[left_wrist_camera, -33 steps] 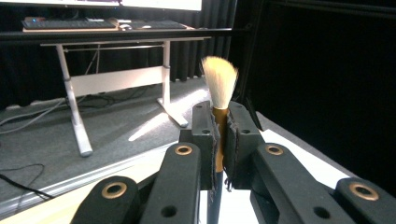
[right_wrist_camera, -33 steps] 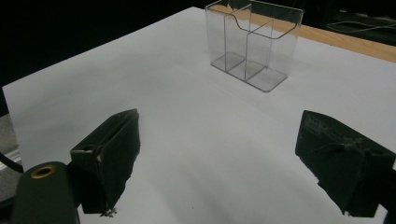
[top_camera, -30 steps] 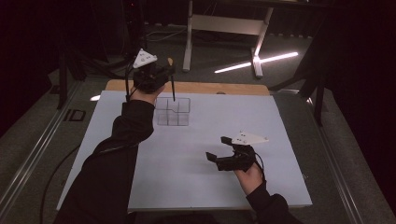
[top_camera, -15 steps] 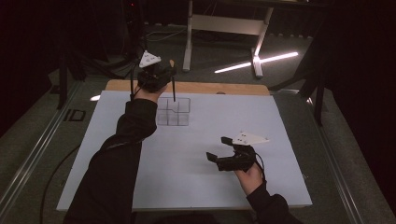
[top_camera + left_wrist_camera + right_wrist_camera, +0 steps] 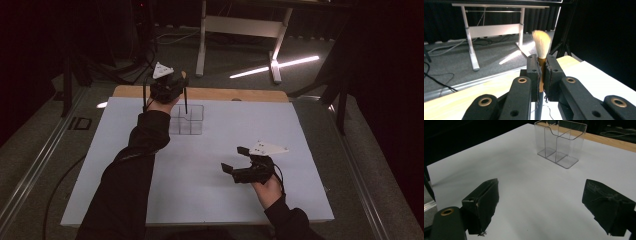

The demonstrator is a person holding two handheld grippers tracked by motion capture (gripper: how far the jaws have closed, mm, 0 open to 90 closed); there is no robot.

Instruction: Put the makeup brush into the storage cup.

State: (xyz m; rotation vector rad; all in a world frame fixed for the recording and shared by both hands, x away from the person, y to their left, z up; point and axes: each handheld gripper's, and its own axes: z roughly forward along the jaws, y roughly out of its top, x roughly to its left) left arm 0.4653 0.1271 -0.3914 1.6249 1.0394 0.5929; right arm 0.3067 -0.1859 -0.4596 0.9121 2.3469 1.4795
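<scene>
Dim room with black surround in high view; brightest area the white table sheet (image 5: 310,130), plus a hard streak of light on the floor (image 5: 275,66) at 1 o'clock. Soft, low-contrast shadows on the sheet in right gripper view, darkening toward 9 o'clock. Left gripper view evenly lit, brush bristles (image 5: 541,43) sharp, near linkages at 6 o'clock slightly soft.

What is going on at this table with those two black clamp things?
A person holds a gripper in each hand. The left gripper is shut on a brush, bristles up, handle hanging down above a clear plastic organizer on the white table; the handle looks poised to go into a compartment. The right gripper rests open nearer the person, holding nothing.
</scene>
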